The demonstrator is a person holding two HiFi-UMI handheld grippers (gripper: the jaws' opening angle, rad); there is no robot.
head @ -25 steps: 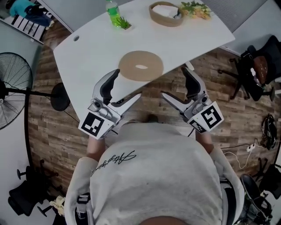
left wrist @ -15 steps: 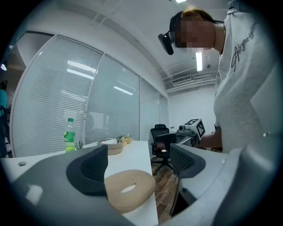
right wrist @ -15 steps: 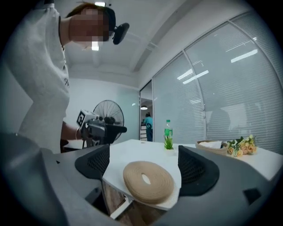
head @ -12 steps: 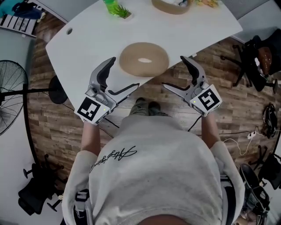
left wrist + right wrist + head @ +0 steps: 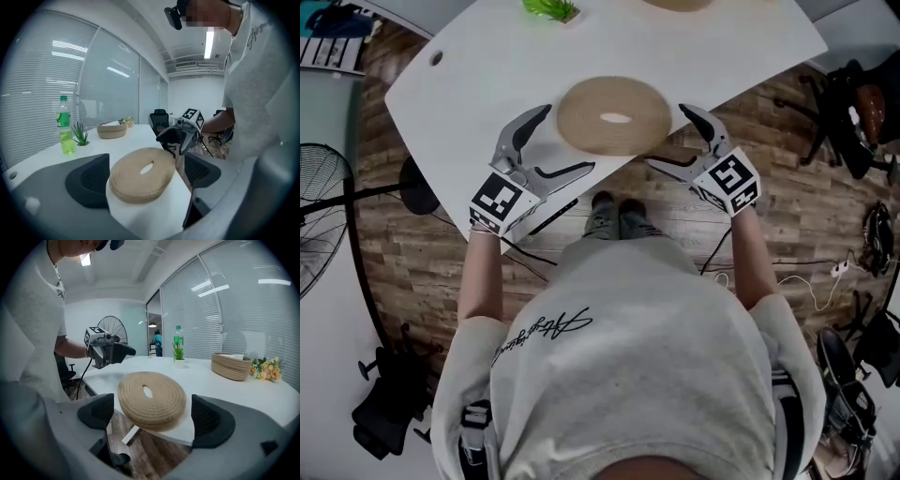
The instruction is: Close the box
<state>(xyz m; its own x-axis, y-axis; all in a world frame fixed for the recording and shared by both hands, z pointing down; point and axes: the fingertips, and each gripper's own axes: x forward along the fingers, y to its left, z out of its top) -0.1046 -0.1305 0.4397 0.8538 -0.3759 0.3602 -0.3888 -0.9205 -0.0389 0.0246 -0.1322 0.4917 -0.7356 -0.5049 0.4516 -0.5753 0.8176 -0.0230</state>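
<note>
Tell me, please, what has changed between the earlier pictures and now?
Both tools have come down to the table's near edge. The left tool and the right tool now flank the woven disc, one on each side, not touching it. Their jaws have just been opening, with nothing held between them. The disc, the green bottle and the basket stayed in place.
</note>
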